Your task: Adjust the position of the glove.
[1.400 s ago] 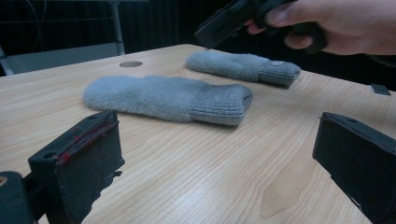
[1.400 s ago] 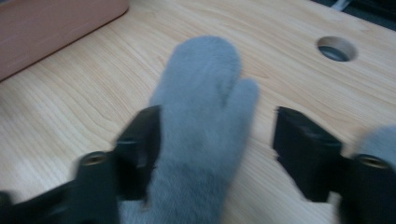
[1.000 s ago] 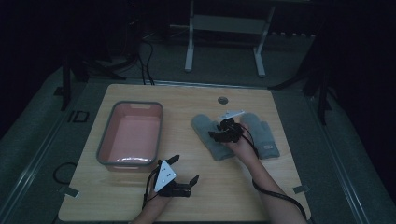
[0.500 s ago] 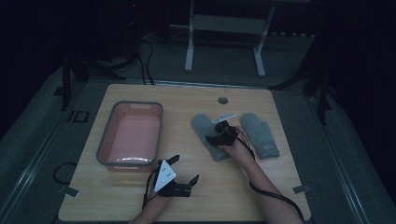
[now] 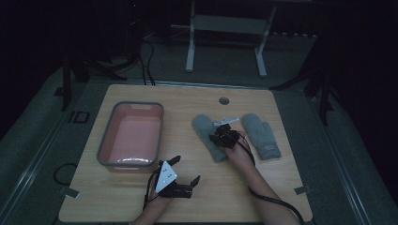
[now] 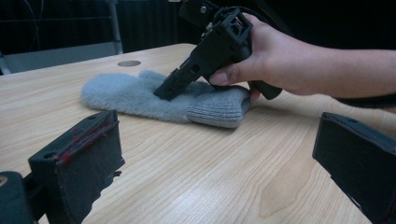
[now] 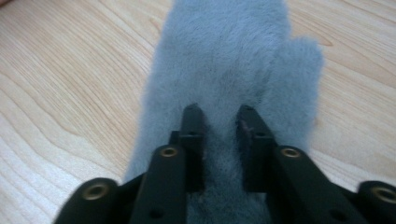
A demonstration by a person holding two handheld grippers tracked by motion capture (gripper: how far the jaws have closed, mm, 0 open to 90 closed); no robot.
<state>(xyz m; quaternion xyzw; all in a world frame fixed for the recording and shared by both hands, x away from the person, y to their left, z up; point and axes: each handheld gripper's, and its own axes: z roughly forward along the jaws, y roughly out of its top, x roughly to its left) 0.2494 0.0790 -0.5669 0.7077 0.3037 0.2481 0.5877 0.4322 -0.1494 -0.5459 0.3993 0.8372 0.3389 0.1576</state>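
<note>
Two grey mittens lie on the surface; the left mitten (image 5: 210, 136) runs lengthwise away from the right tool (image 7: 219, 116), whose jaws are pressed into its fleece, pinching a ridge. The left tool (image 5: 184, 172) is held open, well apart, nearer the bin (image 5: 131, 136)

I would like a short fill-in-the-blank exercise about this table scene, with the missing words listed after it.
1. The right gripper presses its jaws into the left of two grey ____.
2. The left gripper rests near the front of the table with its jaws wide ____.
3. The pink tub with the grey rim holds ____.
4. The other mitten lies to the ____ of the right gripper.

Missing words: mittens; open; nothing; right
</note>
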